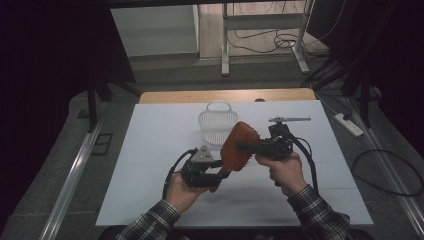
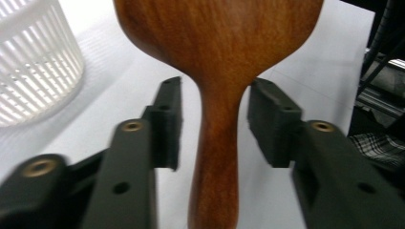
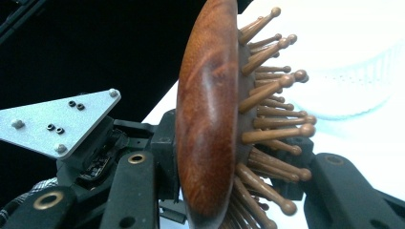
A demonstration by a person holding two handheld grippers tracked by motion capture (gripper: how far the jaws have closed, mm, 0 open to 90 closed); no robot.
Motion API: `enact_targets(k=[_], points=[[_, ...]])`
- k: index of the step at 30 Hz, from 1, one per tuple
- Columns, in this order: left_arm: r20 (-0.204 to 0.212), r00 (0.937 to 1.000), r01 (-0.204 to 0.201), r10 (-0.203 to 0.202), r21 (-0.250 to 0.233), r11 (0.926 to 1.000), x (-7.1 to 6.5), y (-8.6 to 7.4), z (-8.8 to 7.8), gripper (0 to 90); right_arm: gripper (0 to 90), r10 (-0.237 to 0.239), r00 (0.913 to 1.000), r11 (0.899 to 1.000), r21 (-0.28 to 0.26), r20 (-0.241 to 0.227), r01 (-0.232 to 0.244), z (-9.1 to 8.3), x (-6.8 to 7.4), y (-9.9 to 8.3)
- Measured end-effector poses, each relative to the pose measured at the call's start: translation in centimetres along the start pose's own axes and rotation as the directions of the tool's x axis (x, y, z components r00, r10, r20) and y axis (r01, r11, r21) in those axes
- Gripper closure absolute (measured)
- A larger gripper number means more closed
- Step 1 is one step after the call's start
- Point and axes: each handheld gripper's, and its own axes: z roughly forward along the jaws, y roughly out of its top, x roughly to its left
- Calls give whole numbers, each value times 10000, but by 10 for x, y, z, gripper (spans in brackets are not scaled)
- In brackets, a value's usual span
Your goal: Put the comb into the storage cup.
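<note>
Reddish-brown wooden paddle hairbrush with wooden pegs is up in the air above the white worktop, just in front of the white slotted plastic basket. Right tool pinches the brush head across its thickness: one pad on the smooth back, the other in among the pegs. Left tool sits spread around the narrow handle, visible gaps on both sides, pads not pressing. Reads as a handover between tools, judging from the pose: right one carries the weight now, left one let go of the handle. Head grip makes sense, it frees the handle and keeps the brush steady for lowering into the basket, probably next. Pegs give an uneven seat, so slip or twist is a risk.
</note>
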Motion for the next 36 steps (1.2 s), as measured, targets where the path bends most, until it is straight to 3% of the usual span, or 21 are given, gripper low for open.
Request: enact_targets(k=[2, 5, 9, 16, 21, 33, 36], points=[[54, 9999, 100, -100, 28, 9999, 1, 0, 0, 422, 539, -39, 10000, 10000, -6, 23, 39, 0, 0, 0], [30, 9998, 196, -197, 70, 9998, 4, -1, -1, 381, 540, -90, 9999, 10000, -7, 95, 90, 0, -2, 1], [85, 9988, 475, -477, 307, 9984, 10, -5, -2, 226, 540, -134, 9997, 9999, -32, 188, 134, -2, -4, 3], [73, 9977, 668, -673, 582, 9961, 16, -10, -7, 78, 540, -139, 9995, 9998, -121, 266, 143, -3, -6, 8], [-157, 9970, 771, -762, 694, 9946, 19, -15, -11, 31, 540, -125, 9995, 9996, -259, 283, 132, -5, -8, 11], [66, 9956, 927, -931, 408, 9949, 24, -30, -26, 5, 539, -121, 9992, 9991, -402, 385, 137, -7, -15, 17], [-100, 9963, 860, -856, 419, 9954, 24, -33, -30, 0, 539, -88, 9993, 9989, -456, 365, 105, -8, -17, 18]])
